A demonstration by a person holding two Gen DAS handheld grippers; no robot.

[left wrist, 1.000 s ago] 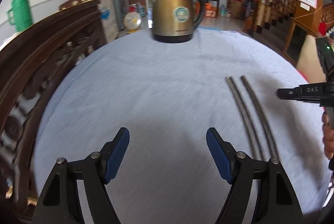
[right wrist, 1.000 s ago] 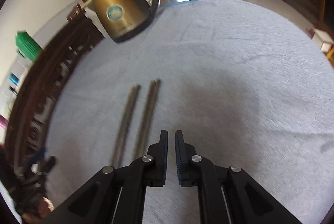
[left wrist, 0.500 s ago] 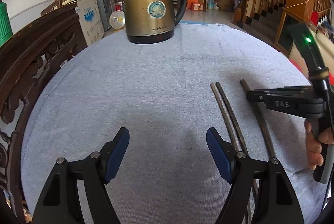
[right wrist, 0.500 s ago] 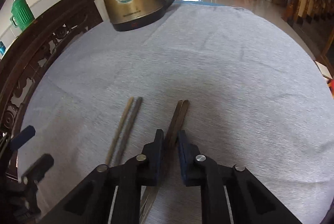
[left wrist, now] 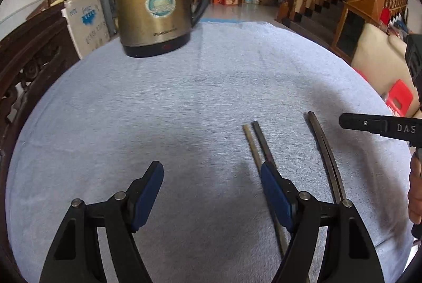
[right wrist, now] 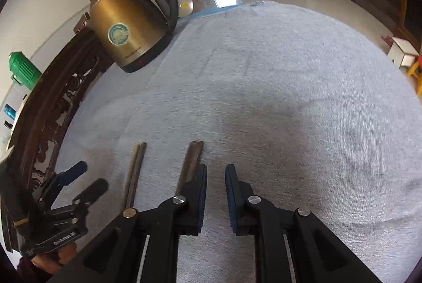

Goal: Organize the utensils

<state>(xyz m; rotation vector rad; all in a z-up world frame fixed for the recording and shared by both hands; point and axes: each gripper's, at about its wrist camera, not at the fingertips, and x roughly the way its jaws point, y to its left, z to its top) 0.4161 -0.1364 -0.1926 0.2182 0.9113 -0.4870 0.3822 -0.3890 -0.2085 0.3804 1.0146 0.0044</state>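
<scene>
From your left wrist, the left gripper [left wrist: 211,193] hangs over a grey cloth [left wrist: 158,111] with its jaws wide apart and nothing between them. Its right finger crosses over a pair of chopsticks [left wrist: 257,143] lying side by side; whether the pad touches them is hard to tell from this angle. A second pair [left wrist: 325,151] lies further right, near and roughly parallel, so the two sets already read as sorted rows. A brass kettle [left wrist: 155,3] stands at the far edge, well clear of the work. The right gripper [left wrist: 379,126] pokes in from the right edge, near the second pair's far end.

From your right wrist, the right gripper [right wrist: 215,193] shows its jaws nearly together, with a narrow gap holding only bare cloth. The second pair [right wrist: 192,161] runs beside and under its left finger, outside the gap, so you appear to have let it go or to be nudging it straight. The first pair [right wrist: 135,169] lies to the left, close to your left gripper [right wrist: 84,180], whose open jaws suit a grab there.
</scene>
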